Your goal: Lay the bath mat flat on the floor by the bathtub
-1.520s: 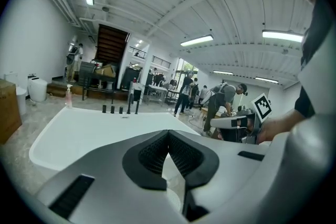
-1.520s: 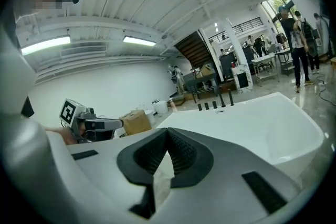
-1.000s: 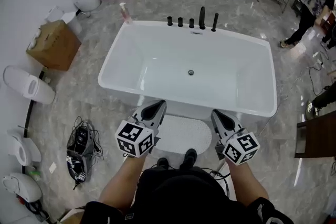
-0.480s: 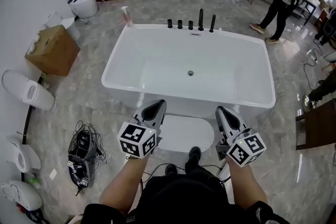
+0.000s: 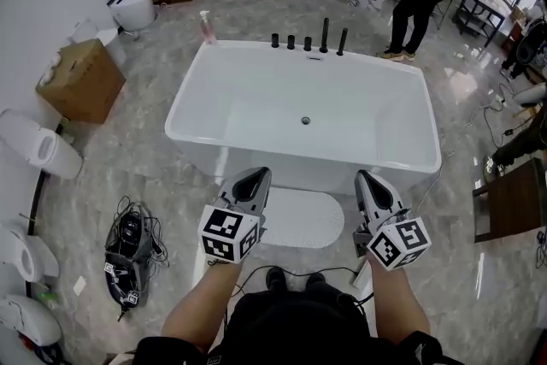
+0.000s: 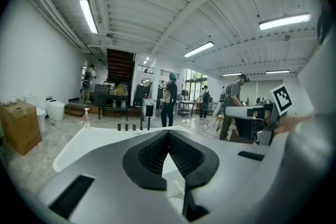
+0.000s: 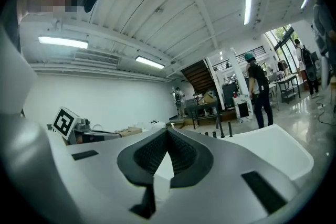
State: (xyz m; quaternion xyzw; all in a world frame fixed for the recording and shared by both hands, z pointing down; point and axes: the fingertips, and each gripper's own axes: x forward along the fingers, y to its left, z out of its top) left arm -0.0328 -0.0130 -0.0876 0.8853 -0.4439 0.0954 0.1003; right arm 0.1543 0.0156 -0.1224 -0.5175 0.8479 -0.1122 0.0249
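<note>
A white oval bath mat (image 5: 299, 216) lies flat on the marble floor against the near side of the white bathtub (image 5: 205, 81). My left gripper (image 5: 256, 178) hovers above the mat's left end, jaws shut with nothing between them. Over the mat's right end hangs my right gripper (image 5: 369, 181), also shut and empty. Both point toward the tub. In the left gripper view the closed left gripper (image 6: 168, 132) faces the tub rim (image 6: 100, 136). The right gripper view shows the closed right gripper (image 7: 168, 129) with the tub (image 7: 273, 152) beyond it.
Black faucet fittings (image 5: 308, 38) stand on the tub's far rim. A cardboard box (image 5: 81, 81) and toilets (image 5: 38, 151) line the left wall. A bag with cables (image 5: 128, 256) lies at the near left. A person (image 5: 419, 0) stands beyond the tub. A dark table (image 5: 513, 201) is at right.
Both grippers stay shut over the mat, the right one drifting slightly right. The person in the background has walked left toward the tub's far side. My feet have shifted.
</note>
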